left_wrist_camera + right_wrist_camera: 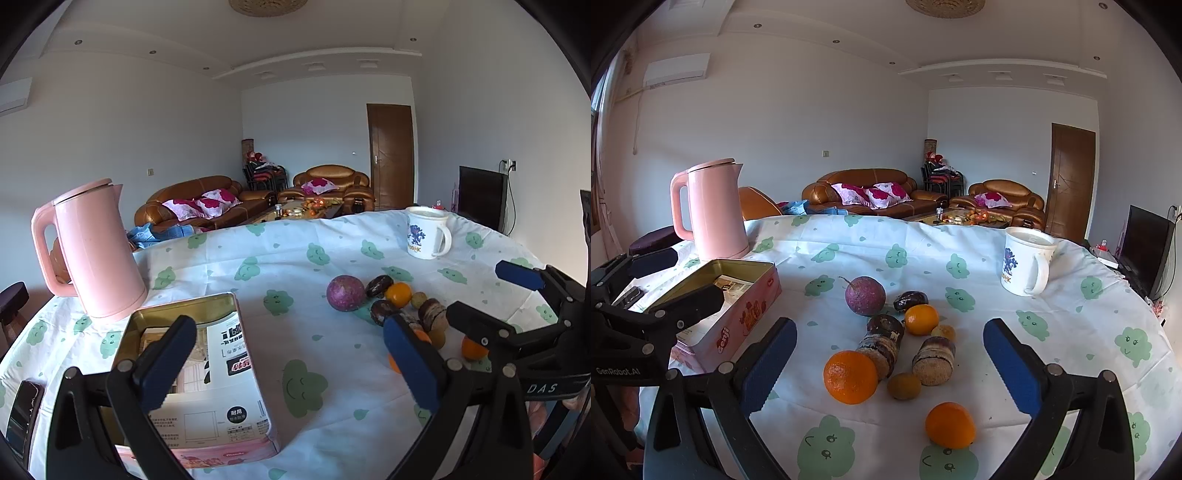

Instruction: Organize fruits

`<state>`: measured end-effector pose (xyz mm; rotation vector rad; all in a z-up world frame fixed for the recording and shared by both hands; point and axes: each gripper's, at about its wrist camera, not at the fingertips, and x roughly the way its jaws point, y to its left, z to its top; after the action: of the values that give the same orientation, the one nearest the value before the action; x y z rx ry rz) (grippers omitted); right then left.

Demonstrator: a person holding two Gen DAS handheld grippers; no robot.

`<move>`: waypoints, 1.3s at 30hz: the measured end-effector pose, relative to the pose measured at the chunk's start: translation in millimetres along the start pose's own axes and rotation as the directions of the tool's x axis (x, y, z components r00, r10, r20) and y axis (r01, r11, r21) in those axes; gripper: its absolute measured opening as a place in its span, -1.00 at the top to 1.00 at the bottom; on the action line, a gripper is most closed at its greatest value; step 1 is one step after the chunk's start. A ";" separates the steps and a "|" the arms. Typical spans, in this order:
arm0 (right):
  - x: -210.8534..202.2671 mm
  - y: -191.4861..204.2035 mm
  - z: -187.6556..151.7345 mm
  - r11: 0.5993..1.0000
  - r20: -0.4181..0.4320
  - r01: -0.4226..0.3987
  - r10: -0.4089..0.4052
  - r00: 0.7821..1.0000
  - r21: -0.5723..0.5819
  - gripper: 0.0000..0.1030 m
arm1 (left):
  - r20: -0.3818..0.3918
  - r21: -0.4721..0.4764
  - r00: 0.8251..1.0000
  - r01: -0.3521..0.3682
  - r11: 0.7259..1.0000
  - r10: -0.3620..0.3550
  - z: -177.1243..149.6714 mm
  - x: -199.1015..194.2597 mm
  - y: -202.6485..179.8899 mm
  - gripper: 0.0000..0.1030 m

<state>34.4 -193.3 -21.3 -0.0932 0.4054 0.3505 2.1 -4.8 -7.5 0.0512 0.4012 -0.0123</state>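
Note:
A pile of fruit lies on the cloud-print tablecloth: a purple round fruit [865, 295] [346, 298], three oranges [850, 376], two short cane pieces [882, 343], a dark fruit [910, 300] and small brownish fruits [904, 386]. My right gripper [890, 363] is open, hovering just in front of the pile with nothing between its blue pads. An open pink tin [753, 310] [236, 306] with leaflets inside sits to the left. My left gripper [291, 354] is open and empty, its left finger [170, 362] over the tin. The right gripper [495, 299] also shows beside the fruit in the left wrist view.
A pink kettle [96, 251] [716, 210] stands behind the tin. A white mug [1027, 262] [428, 232] stands at the far right. A dark phone [24, 417] lies at the table's left edge. Sofas and a low table fill the room beyond the round table's far edge.

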 end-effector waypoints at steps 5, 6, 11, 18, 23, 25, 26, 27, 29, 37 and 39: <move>0.2 -0.6 -0.7 1.000 -0.002 -0.001 0.001 1.000 0.006 -0.98 | 0.000 0.001 1.000 -0.001 1.000 0.001 0.0 0.0 -0.3 -1.00; -0.1 -0.8 -1.5 1.000 -0.002 -0.001 0.001 1.000 0.007 -0.98 | -0.001 0.002 1.000 -0.001 1.000 0.001 0.0 0.0 -0.5 -1.00; 0.4 -1.5 -2.1 1.000 -0.006 -0.002 0.002 1.000 0.007 -0.98 | -0.003 0.002 1.000 0.000 1.000 0.000 -1.2 0.6 -0.2 -1.00; 0.9 -0.9 -2.8 1.000 -0.012 0.000 0.001 1.000 0.010 -0.98 | -0.010 0.003 1.000 -0.004 1.000 0.004 -2.9 2.8 0.3 -1.00; 1.1 -2.2 -3.1 1.000 -0.013 0.000 0.000 1.000 0.011 -0.98 | -0.011 0.004 1.000 -0.003 1.000 0.003 -3.2 3.0 0.7 -1.00; 1.1 -3.8 -3.9 1.000 -0.015 0.001 -0.001 1.000 0.014 -0.98 | -0.010 0.004 1.000 -0.002 1.000 0.002 -2.9 3.1 0.3 -1.00; 1.1 -4.8 -4.4 1.000 -0.016 0.002 -0.001 1.000 0.015 -0.98 | -0.011 0.004 1.000 -0.002 1.000 0.002 -3.0 3.1 0.4 -1.00; 1.3 -5.5 -4.6 1.000 -0.017 0.002 -0.002 1.000 0.017 -0.98 | -0.012 0.006 1.000 -0.003 1.000 0.003 -3.6 4.1 0.2 -1.00; 1.9 -6.1 -5.0 1.000 -0.021 0.004 -0.004 1.000 0.019 -0.98 | -0.015 0.008 1.000 -0.002 1.000 0.002 -4.7 5.7 0.4 -1.00; 3.0 -6.4 -5.3 1.000 -0.028 0.003 -0.003 1.000 0.021 -0.98 | -0.019 0.013 1.000 -0.003 1.000 0.003 -6.0 7.3 -0.8 -1.00; 3.0 -6.6 -5.3 1.000 -0.029 0.003 -0.002 1.000 0.023 -0.98 | -0.019 0.014 1.000 -0.003 1.000 0.003 -6.1 7.4 -0.8 -1.00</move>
<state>37.3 -199.4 -27.3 -0.0763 0.4375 0.3422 6.5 -5.3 -16.1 0.0653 0.4201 -0.0117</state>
